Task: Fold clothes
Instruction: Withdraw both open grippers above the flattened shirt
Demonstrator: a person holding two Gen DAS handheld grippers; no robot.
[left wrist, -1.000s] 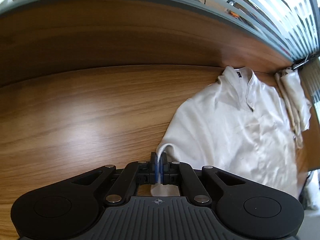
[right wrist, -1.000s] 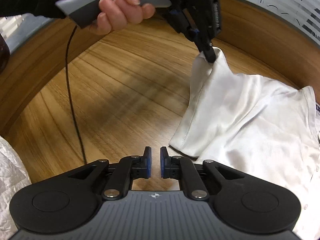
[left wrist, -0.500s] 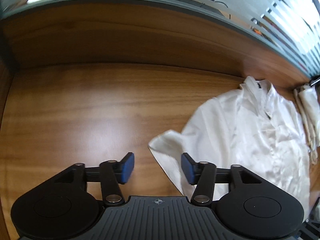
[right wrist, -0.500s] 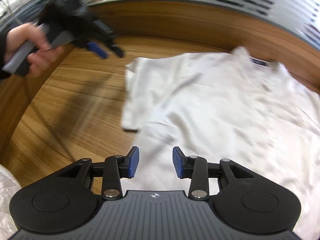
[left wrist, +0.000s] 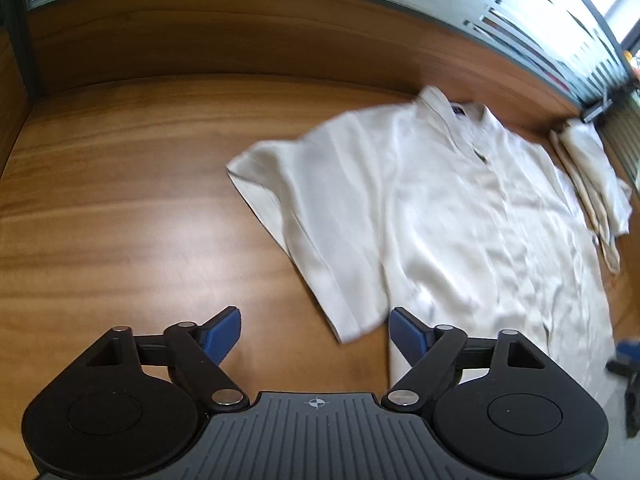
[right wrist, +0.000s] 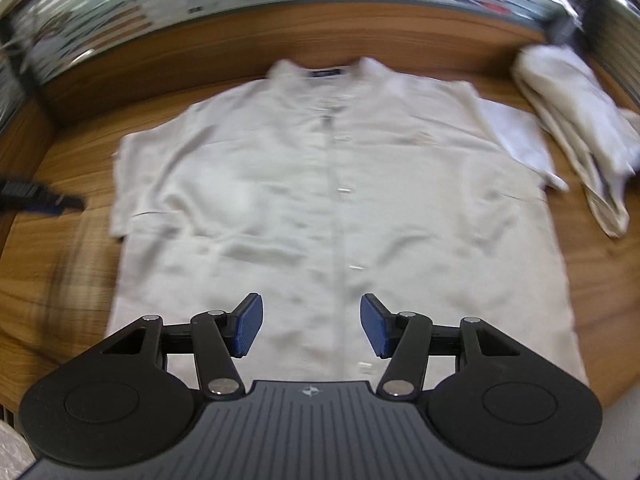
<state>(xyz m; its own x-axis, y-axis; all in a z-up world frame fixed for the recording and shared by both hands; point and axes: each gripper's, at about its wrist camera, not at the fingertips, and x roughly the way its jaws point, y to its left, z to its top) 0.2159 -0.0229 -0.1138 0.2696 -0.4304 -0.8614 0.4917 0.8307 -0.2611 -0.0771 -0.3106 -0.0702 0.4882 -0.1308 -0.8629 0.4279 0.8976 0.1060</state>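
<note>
My left tongs [left wrist: 314, 330] are spreading wider with nothing gripped; bare tabletop [left wrist: 120, 208] shows between the blue pads [left wrist: 222, 330], and the hem of the shirt's sleeve [left wrist: 320, 240] lies just ahead of the right-hand pad, not touching it. My right tongs [right wrist: 312, 326] are also opening, hovering over the shirt [right wrist: 336, 200] near its lower hem, with the button placket running up between the pads; the fabric lies below them, not pinched.

The shirt is a pale cream, short-sleeved, satiny button-up, spread flat and front-up on the tabletop, both sleeves out to the sides, with soft wrinkles across the body. A dark label shows inside the collar [right wrist: 326, 74].

From the right wrist view its long axis runs straight away from me, collar at the far edge by the wooden back panel, hem nearest the tongs. From the left wrist view it slants, collar up and away, hem toward the lower right.

A second cream garment [right wrist: 572, 120] lies bunched beside the shirt's right sleeve
</note>
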